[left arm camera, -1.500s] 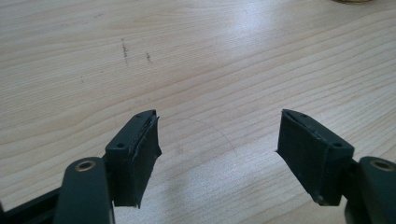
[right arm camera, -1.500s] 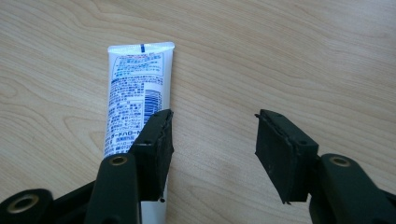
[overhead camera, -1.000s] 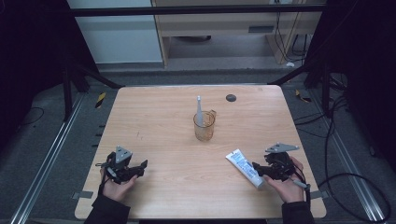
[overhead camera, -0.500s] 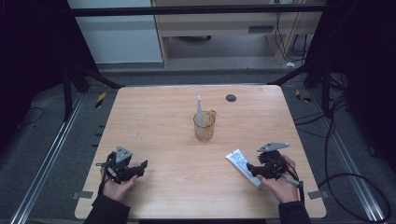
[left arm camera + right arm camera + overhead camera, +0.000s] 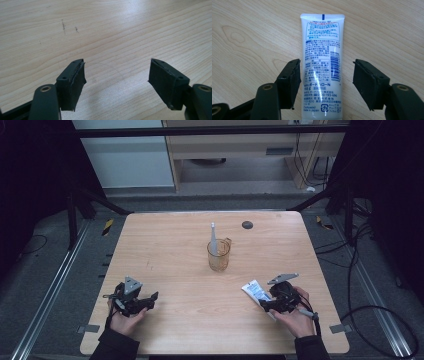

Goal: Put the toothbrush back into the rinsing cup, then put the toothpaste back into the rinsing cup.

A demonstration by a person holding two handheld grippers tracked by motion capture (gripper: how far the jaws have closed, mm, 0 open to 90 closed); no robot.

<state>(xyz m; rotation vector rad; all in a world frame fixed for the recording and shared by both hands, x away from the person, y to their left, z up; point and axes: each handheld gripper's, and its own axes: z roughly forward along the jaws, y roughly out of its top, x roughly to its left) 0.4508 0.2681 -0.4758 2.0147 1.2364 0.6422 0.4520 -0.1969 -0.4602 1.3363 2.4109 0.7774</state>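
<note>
A white toothpaste tube [image 5: 323, 62] with blue print lies flat on the wooden table [image 5: 175, 255], crimped end away from me. My right gripper [image 5: 325, 75] is open, with one jaw on each side of the tube's lower half and a gap on both sides. From above, the tube [image 5: 252, 289] pokes out up-left of the right gripper [image 5: 270, 302] at the front right. My left gripper [image 5: 142, 300] rests at the front left, held in a hand. Its own view has the left gripper [image 5: 116, 82] open over bare wood.
An amber transparent cup [image 5: 219, 256] with a white toothbrush [image 5: 213, 236] standing in it sits at the table's middle. A small dark round disc [image 5: 247, 224] lies near the far edge. Cables and metal rails run along the floor on both sides.
My right gripper has moved left and a little forward onto the toothpaste tube, so its jaws now straddle it. The left gripper has stayed put.
</note>
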